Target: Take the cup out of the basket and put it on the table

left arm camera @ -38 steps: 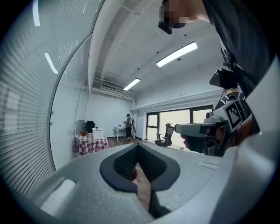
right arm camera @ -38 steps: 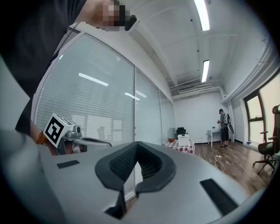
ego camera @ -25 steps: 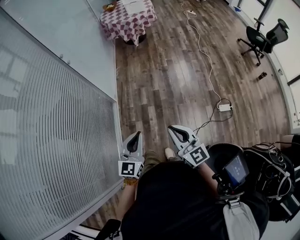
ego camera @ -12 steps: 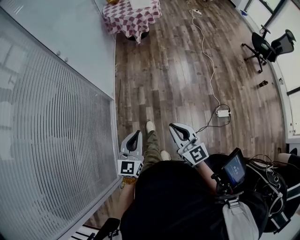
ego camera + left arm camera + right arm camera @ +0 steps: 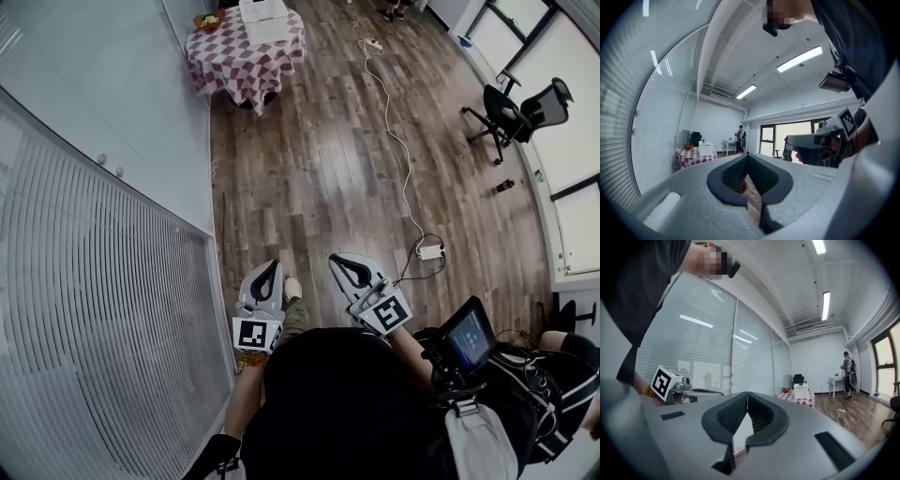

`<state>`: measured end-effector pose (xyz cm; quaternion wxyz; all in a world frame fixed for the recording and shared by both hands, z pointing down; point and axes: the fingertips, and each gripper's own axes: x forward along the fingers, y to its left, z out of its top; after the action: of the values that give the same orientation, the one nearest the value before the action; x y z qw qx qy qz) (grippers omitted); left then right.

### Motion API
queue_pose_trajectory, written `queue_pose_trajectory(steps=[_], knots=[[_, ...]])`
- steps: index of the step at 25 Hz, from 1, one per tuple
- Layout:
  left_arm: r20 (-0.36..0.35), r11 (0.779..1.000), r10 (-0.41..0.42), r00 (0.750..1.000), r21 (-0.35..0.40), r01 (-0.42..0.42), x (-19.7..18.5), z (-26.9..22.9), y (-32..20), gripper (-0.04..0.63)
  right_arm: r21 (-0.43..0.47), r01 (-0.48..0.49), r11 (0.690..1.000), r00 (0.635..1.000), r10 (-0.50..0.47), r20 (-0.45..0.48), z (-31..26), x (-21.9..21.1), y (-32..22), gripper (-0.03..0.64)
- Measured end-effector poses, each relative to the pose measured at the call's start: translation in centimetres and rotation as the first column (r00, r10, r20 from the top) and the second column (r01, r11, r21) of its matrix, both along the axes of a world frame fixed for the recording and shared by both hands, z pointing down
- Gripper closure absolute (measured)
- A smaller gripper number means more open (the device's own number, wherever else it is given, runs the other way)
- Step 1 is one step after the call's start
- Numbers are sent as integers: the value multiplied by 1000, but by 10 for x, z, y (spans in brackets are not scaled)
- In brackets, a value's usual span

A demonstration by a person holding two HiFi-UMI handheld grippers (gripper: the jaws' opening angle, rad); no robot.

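A table with a red-and-white checked cloth (image 5: 246, 47) stands far ahead by the glass wall. On it are a white box-like basket (image 5: 263, 9) and a small bowl (image 5: 208, 21). No cup shows from here. My left gripper (image 5: 272, 267) and right gripper (image 5: 339, 260) are held side by side at waist height, far from the table. Both are shut with nothing between the jaws. In the left gripper view the shut left gripper (image 5: 746, 155) points toward the table (image 5: 693, 157). The right gripper (image 5: 747, 393) points toward the same table (image 5: 799, 400) and basket (image 5: 801, 391).
A glass wall with blinds (image 5: 103, 281) runs along the left. A white cable (image 5: 394, 131) and power strip (image 5: 430, 251) lie on the wooden floor. Office chairs (image 5: 511, 108) stand at the right. Another person (image 5: 847, 369) stands at the far end.
The checked table has come further into the head view and the floor has slid back as the person walks forward. Both grippers stay shut and side by side.
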<state>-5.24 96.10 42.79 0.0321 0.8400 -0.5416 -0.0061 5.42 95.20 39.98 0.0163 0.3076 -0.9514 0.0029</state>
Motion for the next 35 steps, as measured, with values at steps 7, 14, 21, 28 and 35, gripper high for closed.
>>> queue_pose_trajectory(steps=[7,14,21,28,35], knots=[[-22,999,41,999,-12,-41,-45,12,-79,592,-16,-23,1000,999,22,-42,3,-45,-74,606],[-23,995,98,995,-27,-99,-47,25,-107,592,-13,-85,996,996,85,-23,11,-40,-102,606],[-18,990,130,991,-45,-131,-38,38,-171,592,-33,-128,991,991,127,-32,30,-33,-164,606],[17,993,95,995,-76,-93,-26,36,-256,592,-26,-79,996,997,80,24,35,-34,-269,606],[101,991,120,988,-71,-114,7,7,-363,592,-56,-78,995,986,85,140,27,-17,-387,606]])
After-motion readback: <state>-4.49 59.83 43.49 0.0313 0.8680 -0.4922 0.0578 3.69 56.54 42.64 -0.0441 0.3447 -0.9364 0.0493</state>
